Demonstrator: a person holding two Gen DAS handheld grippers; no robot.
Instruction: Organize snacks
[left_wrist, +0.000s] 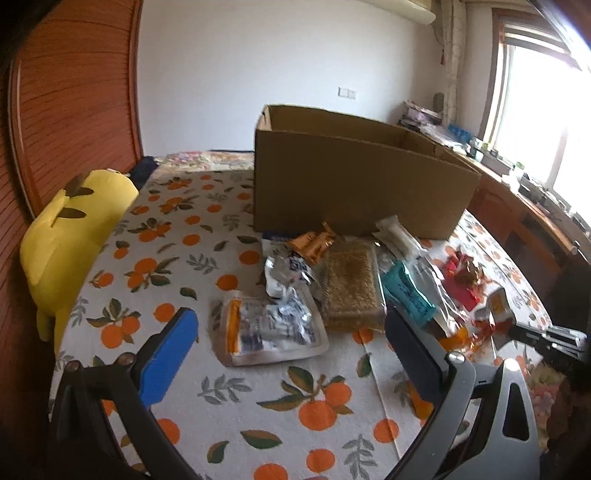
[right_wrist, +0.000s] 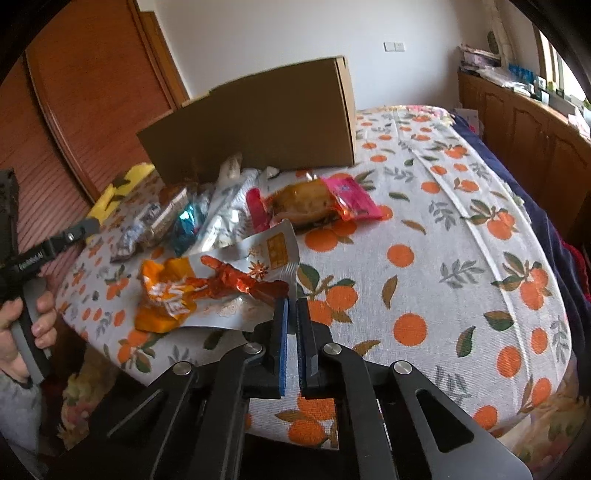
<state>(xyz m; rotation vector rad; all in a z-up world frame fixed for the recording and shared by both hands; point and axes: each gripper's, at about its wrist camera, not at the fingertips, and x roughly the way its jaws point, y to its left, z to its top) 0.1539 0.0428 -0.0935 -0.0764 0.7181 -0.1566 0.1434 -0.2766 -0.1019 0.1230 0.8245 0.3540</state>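
A pile of snack packets lies on the orange-print tablecloth (left_wrist: 192, 236) in front of an open cardboard box (left_wrist: 354, 184). My left gripper (left_wrist: 291, 328) is open, its fingers either side of a clear packet with blue-and-white wrappers (left_wrist: 269, 328), above it. Beyond lie a golden-brown bar packet (left_wrist: 351, 291) and a teal packet (left_wrist: 406, 295). My right gripper (right_wrist: 291, 306) is shut on the corner of a silver-and-orange packet (right_wrist: 221, 280). A pink packet with brown food (right_wrist: 314, 205) lies further back, before the box (right_wrist: 258, 122).
A yellow plush toy (left_wrist: 70, 240) lies at the table's left edge. Wooden cabinets with clutter run under the window at the right (left_wrist: 524, 206). A wooden door (left_wrist: 74, 92) stands at the left. The left gripper and the hand holding it show in the right wrist view (right_wrist: 26, 295).
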